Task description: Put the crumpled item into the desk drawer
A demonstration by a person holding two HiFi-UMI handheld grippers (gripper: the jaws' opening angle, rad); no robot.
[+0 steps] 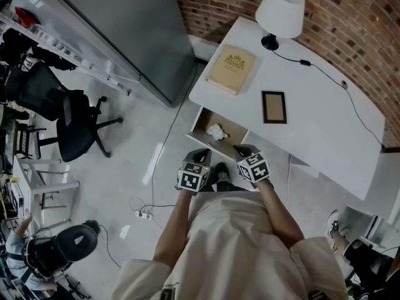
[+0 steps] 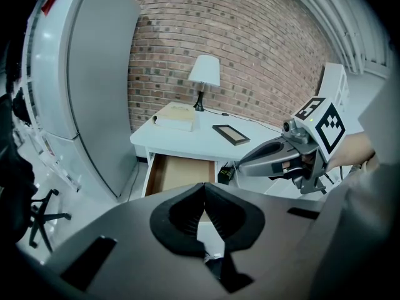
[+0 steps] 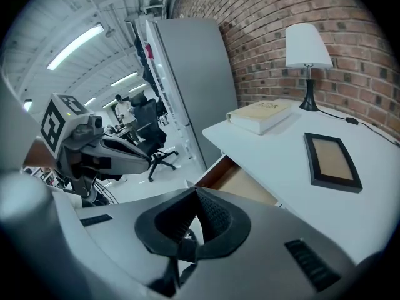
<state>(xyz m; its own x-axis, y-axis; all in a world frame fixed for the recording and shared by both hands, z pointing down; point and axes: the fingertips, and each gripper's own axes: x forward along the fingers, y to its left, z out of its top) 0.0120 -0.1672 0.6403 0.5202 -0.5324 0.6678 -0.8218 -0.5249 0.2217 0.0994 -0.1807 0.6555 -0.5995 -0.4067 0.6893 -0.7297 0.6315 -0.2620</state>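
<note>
Brick wall (image 1: 325, 11) backs my white worktop (image 1: 312, 124); the drawer (image 1: 232, 129) under its near edge is open, with the crumpled item (image 1: 216, 132) inside. My left tongs (image 1: 200, 155) and right tongs (image 1: 244, 149) are closed, empty, just before it.

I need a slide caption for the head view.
Crumpled white item lies in the open wooden drawer of the white desk; left claw and right claw shut, empty.

A white-shaded lamp (image 1: 280, 11) is set far back, beside the brick wall (image 1: 350, 17). A tan book (image 1: 232, 69) is laid left of it, and a dark picture frame (image 1: 274, 107) nearer. A black office chair (image 1: 69, 120) is seen at the left.
</note>
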